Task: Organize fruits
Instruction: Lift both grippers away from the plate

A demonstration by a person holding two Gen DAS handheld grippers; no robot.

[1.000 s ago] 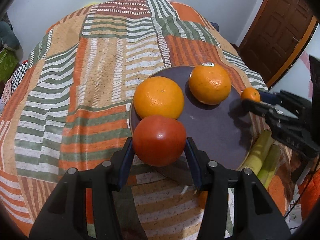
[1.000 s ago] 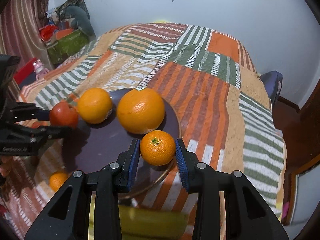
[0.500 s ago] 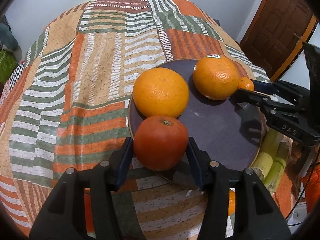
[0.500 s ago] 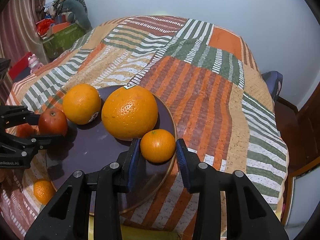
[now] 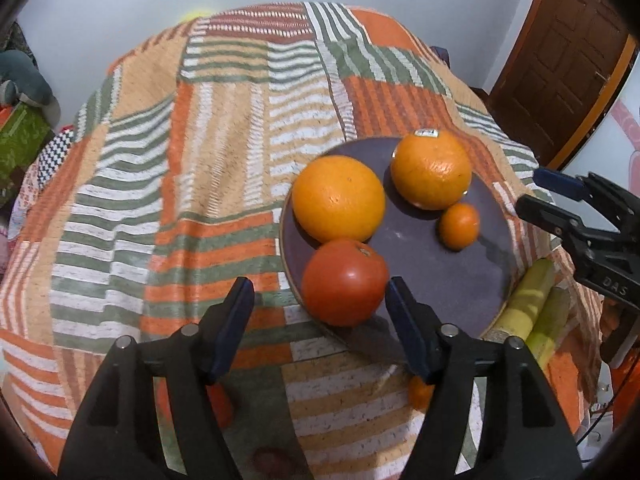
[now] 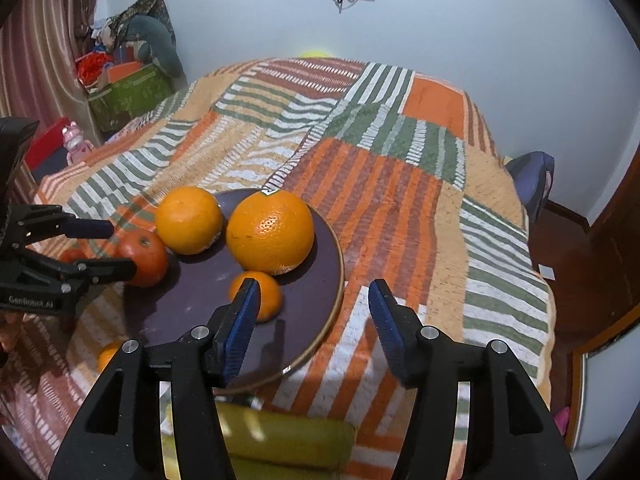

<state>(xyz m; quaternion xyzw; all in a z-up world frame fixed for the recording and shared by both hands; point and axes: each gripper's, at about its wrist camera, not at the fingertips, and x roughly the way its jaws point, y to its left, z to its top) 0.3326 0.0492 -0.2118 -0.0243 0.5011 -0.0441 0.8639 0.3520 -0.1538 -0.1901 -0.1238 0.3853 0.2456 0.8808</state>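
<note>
Four fruits were seen on the dark plate (image 5: 460, 292): two big oranges (image 5: 338, 198), a small orange (image 5: 459, 226) and a red tomato (image 5: 344, 282) at the plate's near edge. They had likely been grouped there to tidy them.

The left gripper (image 5: 320, 308) and right gripper (image 6: 312, 312) had their jaws opening, holding nothing.

The plate was laid on a bed's striped blanket (image 5: 200, 160). Yellow-green fruits (image 5: 532, 304) and another small orange (image 5: 420, 392) were left beside the plate. A brown door (image 5: 560, 60) was behind.

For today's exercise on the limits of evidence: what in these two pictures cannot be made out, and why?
- Small orange fruit, left wrist view: mostly behind the left claw.
- Dark reddish thing, left wrist view: blurred, cut by the bottom edge.
- Yellow-green fruit, right wrist view: blurred, behind the right claw.
- Sticker text on the orange: too small.
</note>
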